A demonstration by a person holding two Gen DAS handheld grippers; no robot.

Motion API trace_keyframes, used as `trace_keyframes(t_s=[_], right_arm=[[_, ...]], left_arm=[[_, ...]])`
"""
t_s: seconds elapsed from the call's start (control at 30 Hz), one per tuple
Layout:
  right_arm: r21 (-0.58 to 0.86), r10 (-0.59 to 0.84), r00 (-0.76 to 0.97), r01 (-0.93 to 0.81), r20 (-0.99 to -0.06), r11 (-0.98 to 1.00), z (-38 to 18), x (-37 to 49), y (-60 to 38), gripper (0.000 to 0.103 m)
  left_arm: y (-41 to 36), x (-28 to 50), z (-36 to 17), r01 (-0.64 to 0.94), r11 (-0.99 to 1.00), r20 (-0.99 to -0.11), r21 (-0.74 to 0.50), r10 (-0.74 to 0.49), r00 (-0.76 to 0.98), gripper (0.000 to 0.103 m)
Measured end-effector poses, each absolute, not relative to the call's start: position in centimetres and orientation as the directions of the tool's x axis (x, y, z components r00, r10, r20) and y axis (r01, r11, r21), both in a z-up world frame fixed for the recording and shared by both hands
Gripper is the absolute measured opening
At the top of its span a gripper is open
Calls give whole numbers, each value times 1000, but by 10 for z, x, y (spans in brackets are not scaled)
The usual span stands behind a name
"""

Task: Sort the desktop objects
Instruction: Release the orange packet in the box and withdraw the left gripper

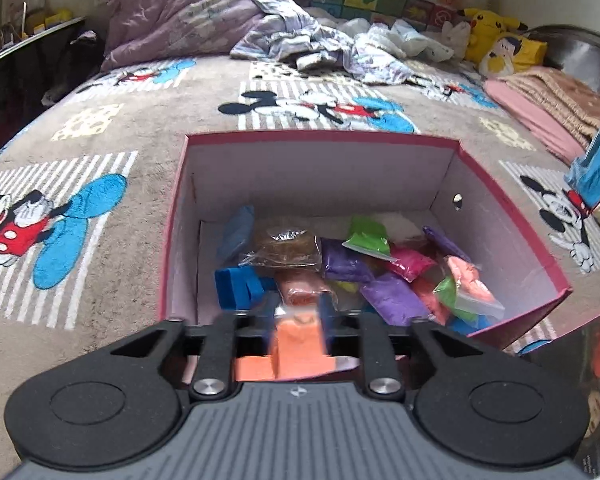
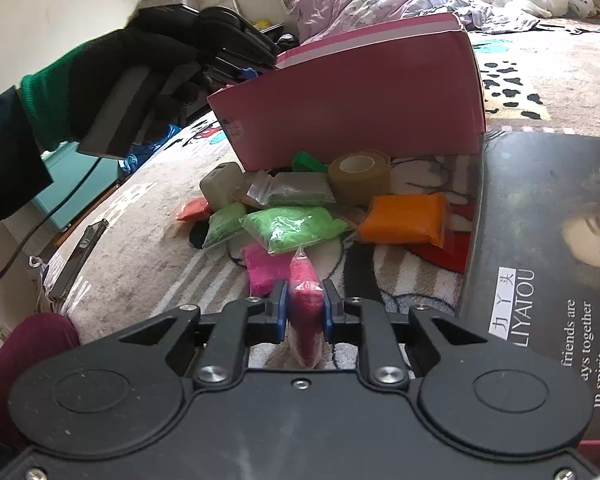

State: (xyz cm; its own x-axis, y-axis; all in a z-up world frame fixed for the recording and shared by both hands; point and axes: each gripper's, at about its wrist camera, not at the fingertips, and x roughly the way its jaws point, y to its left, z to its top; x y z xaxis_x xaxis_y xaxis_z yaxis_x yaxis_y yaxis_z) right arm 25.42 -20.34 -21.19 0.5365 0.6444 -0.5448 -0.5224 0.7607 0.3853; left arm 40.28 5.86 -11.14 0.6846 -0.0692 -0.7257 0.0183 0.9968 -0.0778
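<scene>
So the left gripper (image 1: 298,312) is sitting right over the near edge of the pink box (image 1: 320,138), with its fingers closed in on an orange clay packet (image 1: 296,344). The packet is blurry in the left wrist view, so I can't say much more than that it's pinched between the blue pads. The box is open on top and sits on the Mickey blanket (image 1: 100,216). Inside there's already a pile of clay bags: two purple ones (image 1: 344,264), a green one (image 1: 366,238), a pink one (image 1: 410,262), a blue block (image 1: 236,288) at the near left, plus a brownish tape roll in a bag (image 1: 286,246) toward the far side.

The right gripper (image 2: 304,310) is clamped narrow on a pink clay packet (image 2: 306,300), held on edge between the pads. It's low over the blanket, on the near side of the unsorted pile. In that pile: a big green bag (image 2: 292,226) right in the middle, a second pink bag (image 2: 262,266) just left of the held one, an orange bag (image 2: 406,218) to the right, a tape roll (image 2: 360,174) and a grey-green bag (image 2: 300,188) farther back against the box wall. A magazine (image 2: 540,240) lies on the right. The gloved left hand (image 2: 112,68) shows up at the upper left of the right wrist view.
</scene>
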Motion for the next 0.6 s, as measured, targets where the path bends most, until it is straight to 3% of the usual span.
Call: trace_keyframes(t_s=[0.03, 0.07, 0.6], right_arm=[[388, 644, 537, -519, -545, 761, -212, 254, -204, 16], [388, 643, 539, -517, -545, 763, -212, 254, -204, 16], [411, 645, 552, -498, -528, 763, -195, 239, -207, 16]], left_arm=[[60, 399, -109, 17, 997, -719, -82, -71, 692, 58], [61, 394, -107, 15, 996, -710, -85, -72, 700, 62], [52, 311, -90, 25, 999, -649, -33, -41, 760, 62]])
